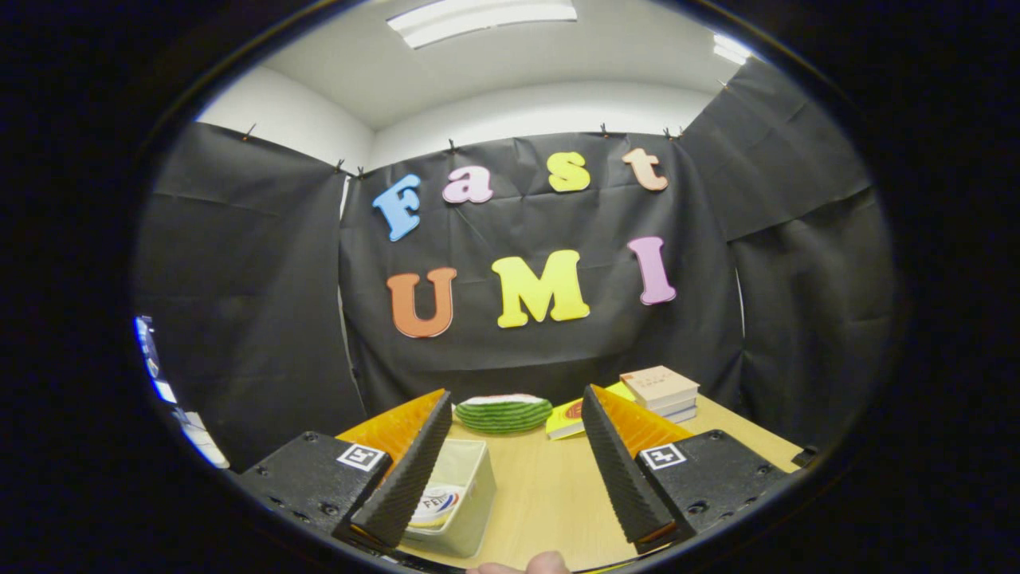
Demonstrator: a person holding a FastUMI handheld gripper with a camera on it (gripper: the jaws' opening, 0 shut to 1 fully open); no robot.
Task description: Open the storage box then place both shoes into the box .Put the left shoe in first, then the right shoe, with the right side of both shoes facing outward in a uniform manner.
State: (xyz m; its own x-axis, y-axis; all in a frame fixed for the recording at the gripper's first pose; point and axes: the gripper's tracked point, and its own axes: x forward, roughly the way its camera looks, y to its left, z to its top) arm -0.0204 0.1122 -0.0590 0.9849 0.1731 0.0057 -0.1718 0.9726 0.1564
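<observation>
standing apart, the fingers (518,454) flank bare table (542,494) beside a pale tub (458,498).

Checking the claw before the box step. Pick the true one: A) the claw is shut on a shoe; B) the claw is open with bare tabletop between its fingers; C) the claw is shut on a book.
B: the claw stands open, its fingers wide apart over the wooden table, gripping nothing.

Recording booth: black cloth walls (542,335) clipped up, ceiling strip light (482,20), wooden table (550,494).
</observation>
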